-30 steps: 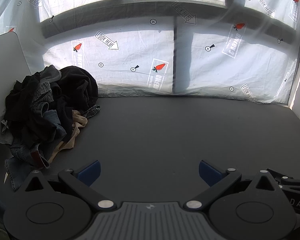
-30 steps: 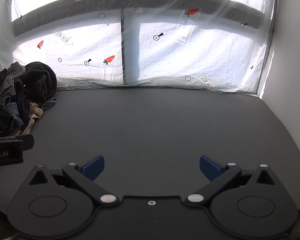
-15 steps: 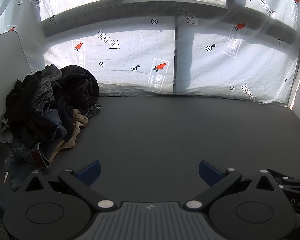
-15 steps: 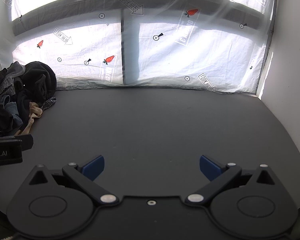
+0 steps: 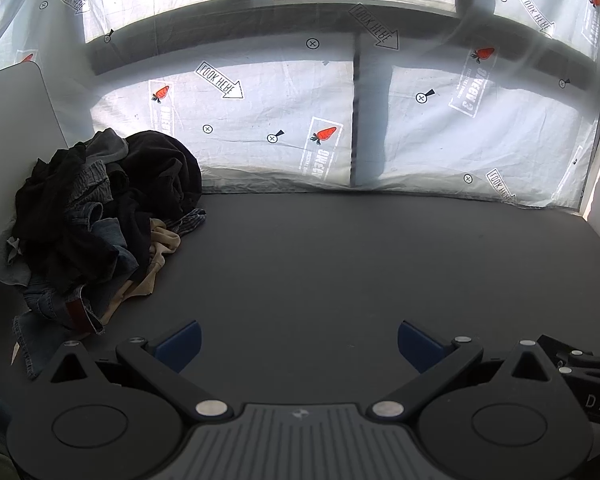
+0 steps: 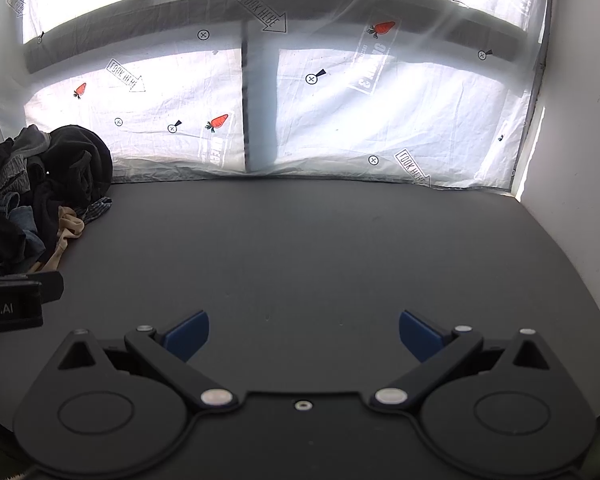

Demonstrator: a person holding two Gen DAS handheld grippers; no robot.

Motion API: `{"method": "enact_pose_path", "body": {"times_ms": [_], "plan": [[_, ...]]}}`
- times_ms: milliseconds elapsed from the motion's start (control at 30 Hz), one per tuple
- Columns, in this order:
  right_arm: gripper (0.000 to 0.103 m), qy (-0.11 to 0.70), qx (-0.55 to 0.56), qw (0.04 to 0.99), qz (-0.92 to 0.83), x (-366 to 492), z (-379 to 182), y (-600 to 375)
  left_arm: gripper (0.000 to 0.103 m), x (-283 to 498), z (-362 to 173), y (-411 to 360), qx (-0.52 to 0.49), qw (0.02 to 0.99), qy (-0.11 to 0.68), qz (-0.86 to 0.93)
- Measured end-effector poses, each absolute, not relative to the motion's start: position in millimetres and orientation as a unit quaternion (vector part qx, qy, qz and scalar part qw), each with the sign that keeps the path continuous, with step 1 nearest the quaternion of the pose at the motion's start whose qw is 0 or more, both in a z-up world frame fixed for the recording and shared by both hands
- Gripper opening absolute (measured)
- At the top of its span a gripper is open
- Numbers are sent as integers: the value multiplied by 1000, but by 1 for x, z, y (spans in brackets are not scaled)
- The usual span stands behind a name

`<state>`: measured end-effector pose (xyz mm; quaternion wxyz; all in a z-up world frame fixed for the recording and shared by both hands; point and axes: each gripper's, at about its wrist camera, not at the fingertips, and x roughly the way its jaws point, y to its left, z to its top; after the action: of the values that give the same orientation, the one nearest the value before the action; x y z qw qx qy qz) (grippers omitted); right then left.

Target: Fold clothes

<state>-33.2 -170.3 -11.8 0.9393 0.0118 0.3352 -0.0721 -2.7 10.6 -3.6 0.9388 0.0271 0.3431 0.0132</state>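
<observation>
- While you hold both tools low over the dark table (image 5: 340, 264), your left gripper (image 5: 298, 342) has its blue fingertips (image 5: 178, 344) spread wide apart with nothing between them.
- Your right gripper (image 6: 304, 334) is likewise spread wide, its blue fingertips (image 6: 420, 334) apart and holding nothing.
- The clothes pile (image 5: 100, 216) sits at about ten o'clock from your left gripper, in the far left corner of the table, well apart from both sets of fingers.
- In the pile you see black garments on top, blue denim (image 5: 48, 312) spilling toward the near edge, and a tan piece (image 5: 162, 246) poking out on its right side.
- From your right wrist view the same pile (image 6: 40, 196) lies at about ten o'clock, against the left edge.
- A white panel (image 5: 16, 108) stands behind the pile on the left.
- At twelve o'clock a white printed sheet (image 5: 260, 128) with carrots and arrows hangs along the table's far edge, lit from behind.
- The side of your left gripper's body (image 6: 12, 308) shows at nine o'clock in the right wrist view.
</observation>
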Motion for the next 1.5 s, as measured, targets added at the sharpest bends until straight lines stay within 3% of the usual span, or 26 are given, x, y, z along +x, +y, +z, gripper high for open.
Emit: {"method": "enact_pose_path", "body": {"times_ms": [733,967,1200,1400,1500], "plan": [[103,326,10,941,-93,-27,-9,-192,103,7,-7,-3,8,941,339,7],[103,318,60,941,-98,-20,-15,-223,103,21,-10,-9,-29,943,331,27],[103,329,123,934,-69,2,-26,-249,103,46,-32,28,-219,900,376,27],[103,301,98,946,-76,57,-27,-238,103,58,-39,70,-275,881,379,59],[103,278,79,956,-57,89,-26,-219,103,78,-58,113,-364,843,388,77]]}}
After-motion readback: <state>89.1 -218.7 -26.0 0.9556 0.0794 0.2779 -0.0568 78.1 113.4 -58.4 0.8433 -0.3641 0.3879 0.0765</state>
